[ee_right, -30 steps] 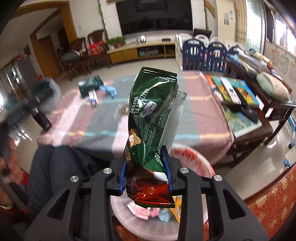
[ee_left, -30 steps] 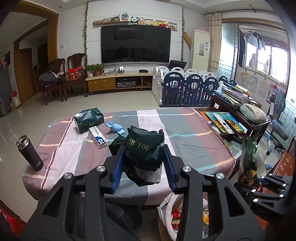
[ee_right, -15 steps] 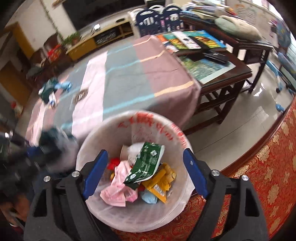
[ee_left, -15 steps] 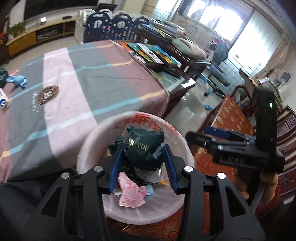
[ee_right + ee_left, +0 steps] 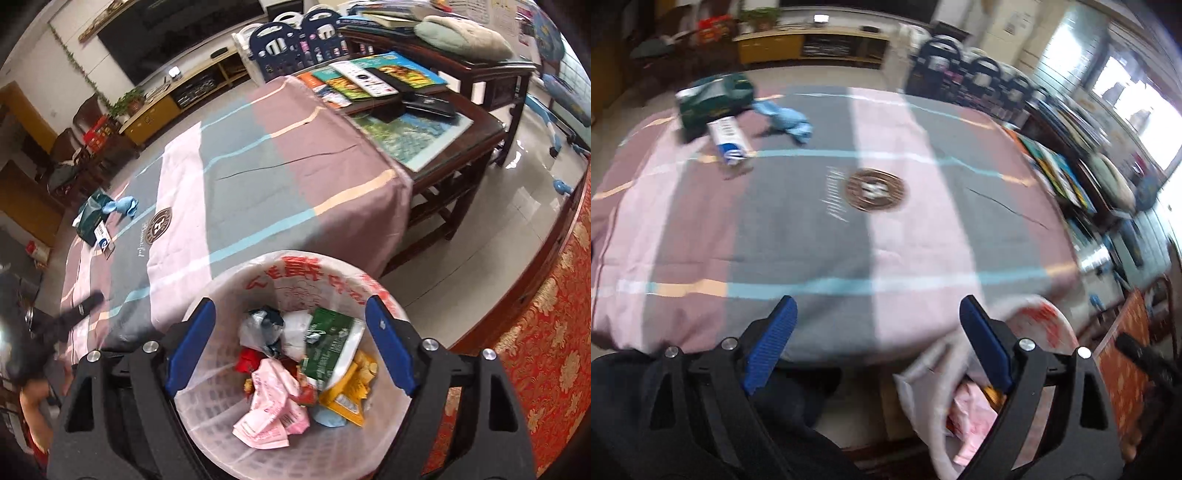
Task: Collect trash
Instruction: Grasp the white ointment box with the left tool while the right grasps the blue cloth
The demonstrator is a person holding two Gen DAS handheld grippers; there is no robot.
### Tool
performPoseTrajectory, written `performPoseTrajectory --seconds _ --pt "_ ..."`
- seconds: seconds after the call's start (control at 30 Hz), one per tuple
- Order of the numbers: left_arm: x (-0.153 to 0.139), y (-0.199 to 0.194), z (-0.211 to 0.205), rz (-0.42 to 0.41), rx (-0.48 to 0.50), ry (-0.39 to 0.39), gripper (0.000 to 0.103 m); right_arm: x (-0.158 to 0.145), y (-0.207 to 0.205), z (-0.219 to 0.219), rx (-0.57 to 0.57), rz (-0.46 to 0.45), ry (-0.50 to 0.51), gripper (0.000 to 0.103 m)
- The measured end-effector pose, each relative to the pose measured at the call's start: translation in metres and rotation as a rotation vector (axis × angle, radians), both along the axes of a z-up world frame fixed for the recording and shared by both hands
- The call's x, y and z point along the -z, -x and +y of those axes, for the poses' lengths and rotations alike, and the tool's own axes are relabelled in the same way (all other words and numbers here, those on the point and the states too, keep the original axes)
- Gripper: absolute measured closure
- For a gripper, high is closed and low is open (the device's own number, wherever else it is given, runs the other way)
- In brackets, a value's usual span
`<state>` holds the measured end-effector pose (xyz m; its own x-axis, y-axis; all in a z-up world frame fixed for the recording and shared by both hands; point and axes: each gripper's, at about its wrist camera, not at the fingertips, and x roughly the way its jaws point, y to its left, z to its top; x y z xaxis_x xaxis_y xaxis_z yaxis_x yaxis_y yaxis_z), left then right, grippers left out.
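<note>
My right gripper (image 5: 290,306) hangs open over the white lined trash bin (image 5: 306,266), with nothing between its blue pads. In the bin lie a green wafer wrapper (image 5: 328,347), a dark bag with clear plastic (image 5: 264,325), a pink wrapper (image 5: 273,410) and a yellow one (image 5: 347,395). My left gripper (image 5: 877,306) points at the near edge of the striped tablecloth (image 5: 849,229); its jaws are opening and hold nothing. The bin (image 5: 1045,321) sits just to its lower right. At the far left of the table are a dark green pack (image 5: 714,98), a white and blue box (image 5: 729,142) and a crumpled blue piece (image 5: 786,120).
A dark wooden side table with books (image 5: 406,92) stands to the right of the cloth-covered table. Red and gold patterned fabric (image 5: 546,332) borders the bin on the right. The person's dark trousers (image 5: 798,398) are under the left gripper.
The left gripper let the dark green bag drop into the bin, opened wide and swung left over the table edge. The right gripper stayed open above the bin.
</note>
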<state>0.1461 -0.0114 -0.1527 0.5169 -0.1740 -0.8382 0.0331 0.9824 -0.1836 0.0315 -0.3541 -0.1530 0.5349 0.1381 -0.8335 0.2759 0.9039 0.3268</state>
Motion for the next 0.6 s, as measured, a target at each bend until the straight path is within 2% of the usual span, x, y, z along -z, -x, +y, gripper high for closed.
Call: performPoseTrajectory --seconds 0.13,0.23,0.33,0.47,0.6 --pt "0.006 -0.055 0.082 0.006 -0.271 0.013 0.014 0.006 -0.028 0.028 -0.064 0.016 0.006 0.021" --pt "0.016 -0.098 0.117 0.017 -0.367 -0.039 0.013 0.012 -0.049 0.047 -0.113 0.028 0.012 0.021" --pt "0.026 -0.137 0.140 0.047 -0.405 -0.070 0.011 0.016 -0.066 0.062 -0.143 0.041 0.009 0.021" --pt "0.044 -0.182 0.148 0.090 -0.404 -0.052 0.009 0.024 -0.079 0.073 -0.159 0.074 0.001 0.021" --pt "0.063 -0.214 0.140 0.113 -0.380 -0.143 0.008 0.031 -0.089 0.074 -0.149 0.096 0.023 0.021"
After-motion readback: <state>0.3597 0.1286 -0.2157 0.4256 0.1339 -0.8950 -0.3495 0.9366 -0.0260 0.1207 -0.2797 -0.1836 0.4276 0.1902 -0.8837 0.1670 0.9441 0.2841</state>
